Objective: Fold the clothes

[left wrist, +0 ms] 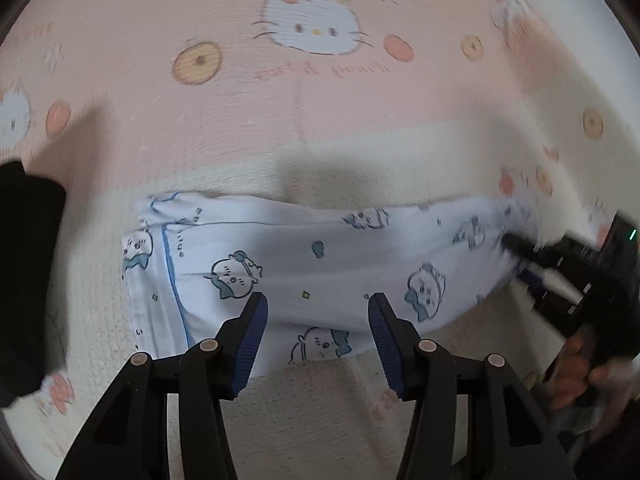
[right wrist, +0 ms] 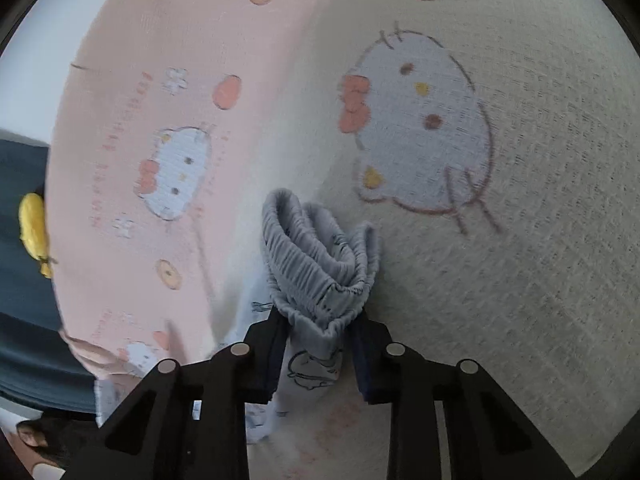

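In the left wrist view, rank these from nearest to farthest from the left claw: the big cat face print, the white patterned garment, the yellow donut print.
1. White patterned garment, right under the open left claw.
2. Yellow donut print, beyond it, up left on the pink blanket.
3. Big cat face print, farthest, top centre.

The one legible print is on the pink and cream cat-print bed sheet [left wrist: 344, 96]: in the left wrist view, below the big white cat face with the orange bow, reddish lettering reads "peach" (the blurred word before it cannot be made out). Rows of small reddish letters run beside the cat faces in the right wrist view, too smeared to read. The pale blue garment [left wrist: 320, 264] carries cartoon figures and tiny marks, none readable.
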